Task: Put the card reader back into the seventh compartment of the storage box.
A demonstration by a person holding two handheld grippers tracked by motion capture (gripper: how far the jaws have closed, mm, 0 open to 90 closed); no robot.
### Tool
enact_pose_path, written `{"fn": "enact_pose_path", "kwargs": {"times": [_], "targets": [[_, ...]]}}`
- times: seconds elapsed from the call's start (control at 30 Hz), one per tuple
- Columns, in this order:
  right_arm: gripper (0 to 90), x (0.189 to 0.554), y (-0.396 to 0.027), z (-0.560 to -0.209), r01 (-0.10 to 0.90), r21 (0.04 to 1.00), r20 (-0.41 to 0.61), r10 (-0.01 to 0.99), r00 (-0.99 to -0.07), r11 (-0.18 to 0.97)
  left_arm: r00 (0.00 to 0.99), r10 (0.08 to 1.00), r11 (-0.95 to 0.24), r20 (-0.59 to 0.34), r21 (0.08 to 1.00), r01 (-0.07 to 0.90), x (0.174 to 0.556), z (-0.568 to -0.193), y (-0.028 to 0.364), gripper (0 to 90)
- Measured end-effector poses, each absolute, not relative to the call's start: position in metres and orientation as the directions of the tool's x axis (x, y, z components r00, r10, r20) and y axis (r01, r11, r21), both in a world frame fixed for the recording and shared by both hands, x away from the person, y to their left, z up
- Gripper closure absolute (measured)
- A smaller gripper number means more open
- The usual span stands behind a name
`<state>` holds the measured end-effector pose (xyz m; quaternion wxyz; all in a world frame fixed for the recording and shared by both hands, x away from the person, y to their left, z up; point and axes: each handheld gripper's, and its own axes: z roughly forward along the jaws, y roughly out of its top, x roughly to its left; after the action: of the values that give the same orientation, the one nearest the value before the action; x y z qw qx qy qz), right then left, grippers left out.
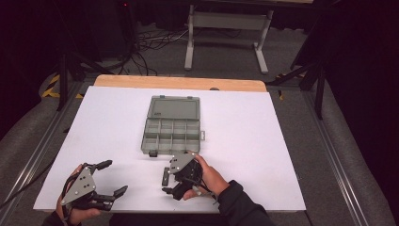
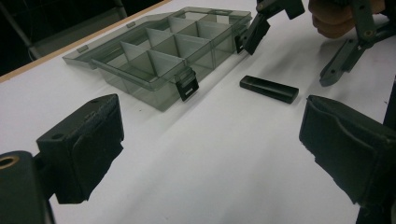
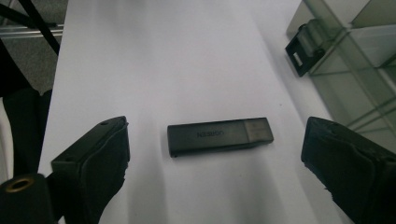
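Your right gripper (image 1: 165,181) hangs over the black USB stick (image 3: 219,136), jaws wide and clear of it on both sides — your right gripper view shows the stick lying flat on the white surface (image 1: 244,141) between the pads, while the high view hides it under your hand. Your left gripper view gives what the high view can't: the stick sits just beside the open grey compartment box (image 2: 163,56), near its front latch, apart from it. Your left gripper (image 1: 115,178) is at the surface's near left corner, jaws open, nothing between them.
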<state>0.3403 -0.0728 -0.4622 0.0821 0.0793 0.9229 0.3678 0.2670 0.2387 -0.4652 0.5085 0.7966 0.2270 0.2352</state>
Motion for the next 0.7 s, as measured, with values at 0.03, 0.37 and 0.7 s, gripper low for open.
{"fn": "enact_pose_path", "kwargs": {"times": [0.03,0.37,0.7], "targets": [[10.0,0.341,-0.071,-0.463,0.085,0.685,-0.093,0.203,-0.975,0.724,0.787,0.6,-0.38,0.143,0.917,0.123,0.267,-0.465,0.239,7.1],[15.0,0.351,-0.062,-0.473,0.085,0.658,-0.09,0.191,-0.977,0.748,0.79,0.596,-0.384,0.143,0.915,0.124,0.267,-0.466,0.238,7.3],[22.8,0.358,-0.06,-0.474,0.095,0.668,-0.041,0.164,-0.986,0.738,0.794,0.592,-0.387,0.14,0.913,0.127,0.267,-0.466,0.238,7.7]]}}
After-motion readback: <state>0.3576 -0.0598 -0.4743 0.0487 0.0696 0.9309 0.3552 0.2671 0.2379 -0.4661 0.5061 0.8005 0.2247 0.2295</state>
